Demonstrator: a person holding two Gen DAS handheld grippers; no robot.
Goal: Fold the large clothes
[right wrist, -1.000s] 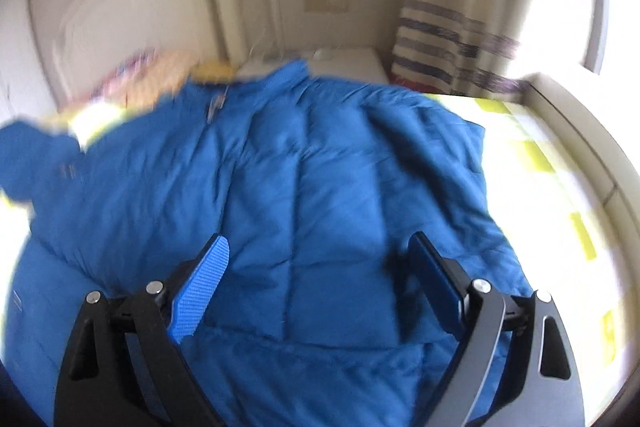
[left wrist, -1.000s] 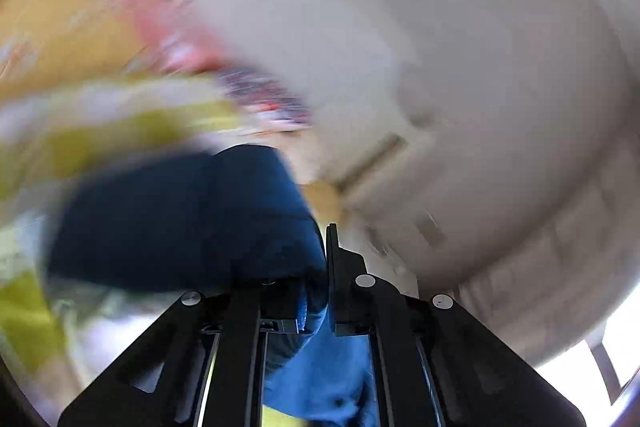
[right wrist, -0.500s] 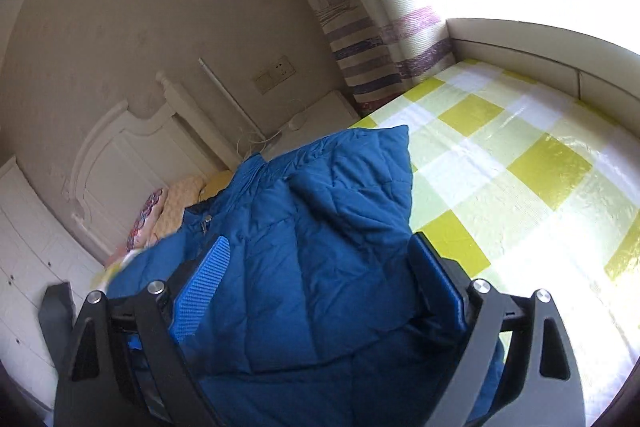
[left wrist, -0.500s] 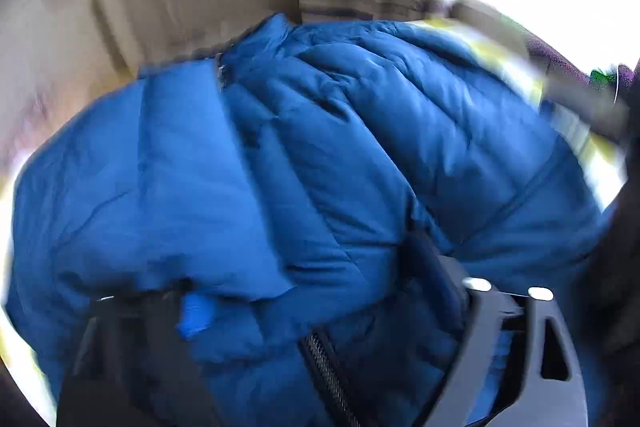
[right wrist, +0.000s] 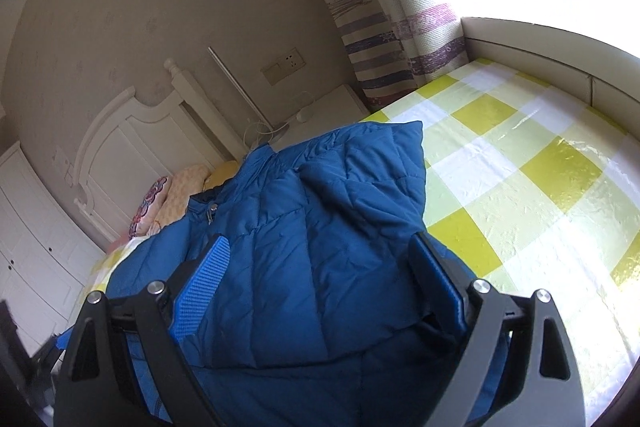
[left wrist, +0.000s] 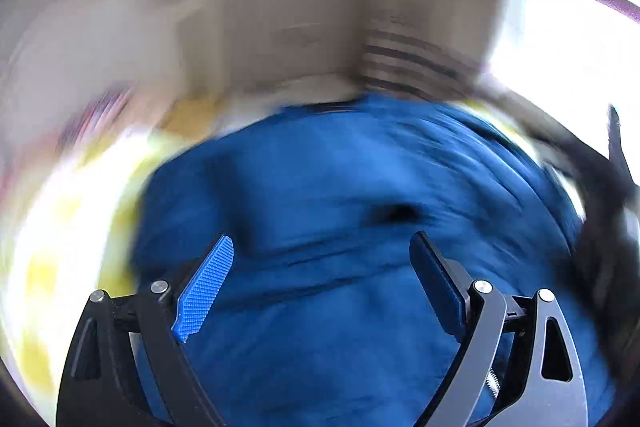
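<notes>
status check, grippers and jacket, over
Left gripper open, right gripper open. Blue jacket lies partly folded on checked bed sheet. Nothing in the way.

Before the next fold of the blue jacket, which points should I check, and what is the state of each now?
1. Left tool open, nothing clamped: ok.
2. Right tool open, pads clear of fabric: ok.
3. Blue quilted puffer jacket lying on the yellow-and-white checked bed cover: ok.
4. One side already folded over the body: ok.
5. Jacket smooth, no bunching: not ok, creases visible.
6. Left side of the jacket lying flat: cannot tell, the left wrist view is blurred.
</notes>
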